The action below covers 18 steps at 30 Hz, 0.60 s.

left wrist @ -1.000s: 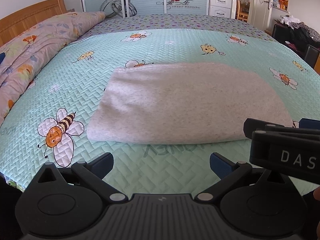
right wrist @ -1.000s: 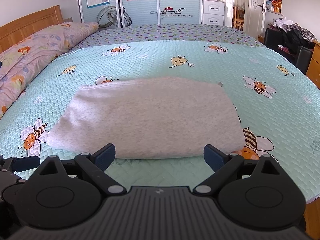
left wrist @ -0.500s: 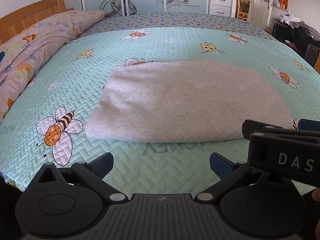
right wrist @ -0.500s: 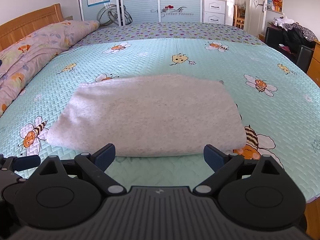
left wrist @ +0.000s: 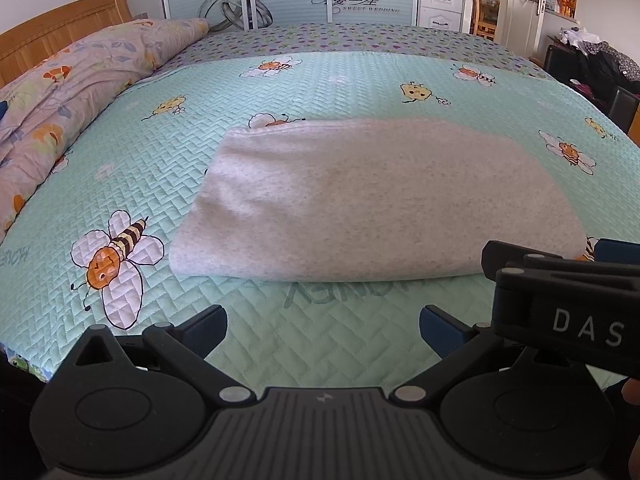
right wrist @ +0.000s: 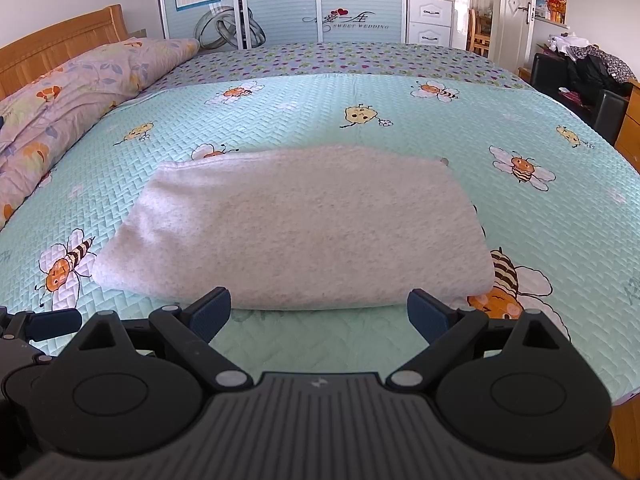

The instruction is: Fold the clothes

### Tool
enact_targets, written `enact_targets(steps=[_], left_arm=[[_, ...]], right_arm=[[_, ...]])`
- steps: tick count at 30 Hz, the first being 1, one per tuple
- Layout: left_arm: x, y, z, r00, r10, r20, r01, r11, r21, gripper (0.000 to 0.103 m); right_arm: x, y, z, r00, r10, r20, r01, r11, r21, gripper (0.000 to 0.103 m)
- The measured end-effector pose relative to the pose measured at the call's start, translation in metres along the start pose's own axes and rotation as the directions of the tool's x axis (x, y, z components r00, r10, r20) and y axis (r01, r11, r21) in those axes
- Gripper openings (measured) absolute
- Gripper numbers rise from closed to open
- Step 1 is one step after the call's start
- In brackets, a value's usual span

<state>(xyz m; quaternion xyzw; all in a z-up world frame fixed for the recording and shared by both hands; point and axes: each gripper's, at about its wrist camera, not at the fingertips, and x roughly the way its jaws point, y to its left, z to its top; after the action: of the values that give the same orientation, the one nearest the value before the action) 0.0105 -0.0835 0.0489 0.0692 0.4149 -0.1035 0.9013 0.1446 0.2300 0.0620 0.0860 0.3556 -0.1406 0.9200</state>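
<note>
A pale grey folded garment (left wrist: pixel 368 200) lies flat as a neat rectangle on the mint-green bee-print bedspread (left wrist: pixel 168 148); the right wrist view shows the same garment (right wrist: pixel 296 224) just past my fingers. My left gripper (left wrist: pixel 322 326) hovers open over the bedspread in front of the garment's near edge, with nothing between its blue pads. My right gripper (right wrist: pixel 318 312) is also open and empty, its pads level with the garment's near fold. The right gripper's black body (left wrist: pixel 568 300) shows at the right of the left wrist view.
A floral duvet (left wrist: pixel 68 92) is heaped along the left by the wooden headboard (right wrist: pixel 56 44). A wardrobe (right wrist: pixel 288 0) stands beyond the bed. Dark furniture with piled clothes (right wrist: pixel 584 72) is at the right. The bed's near edge drops off at the lower right (right wrist: pixel 624 396).
Both grippers have drifted slightly, so the garment sits a touch higher in view. The garment itself has not moved and both grippers stay open.
</note>
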Motion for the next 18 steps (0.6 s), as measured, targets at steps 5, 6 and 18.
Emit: enact_targets(steps=[5,6,18], left_arm=[[0.0004,0.0000,-0.0001,1.000,-0.001,-0.002,0.001,1.000,0.000,0.102],[0.0006,0.0001,-0.0002,1.000,-0.001,-0.002,0.001,1.000,0.000,0.102],[0.0029,-0.0001,0.0000,1.000,-0.004,-0.007,0.004,1.000,0.002,0.102]], right_arm=[[0.0011,-0.0004,-0.0006,1.000,-0.002,-0.003,0.002,1.000,0.000,0.095],[0.0012,-0.0002,-0.0012,1.000,-0.001,-0.003,0.001,1.000,0.000,0.095],[0.0033,-0.0009,-0.0017,1.000,-0.002,-0.006,0.002,1.000,-0.003,0.095]])
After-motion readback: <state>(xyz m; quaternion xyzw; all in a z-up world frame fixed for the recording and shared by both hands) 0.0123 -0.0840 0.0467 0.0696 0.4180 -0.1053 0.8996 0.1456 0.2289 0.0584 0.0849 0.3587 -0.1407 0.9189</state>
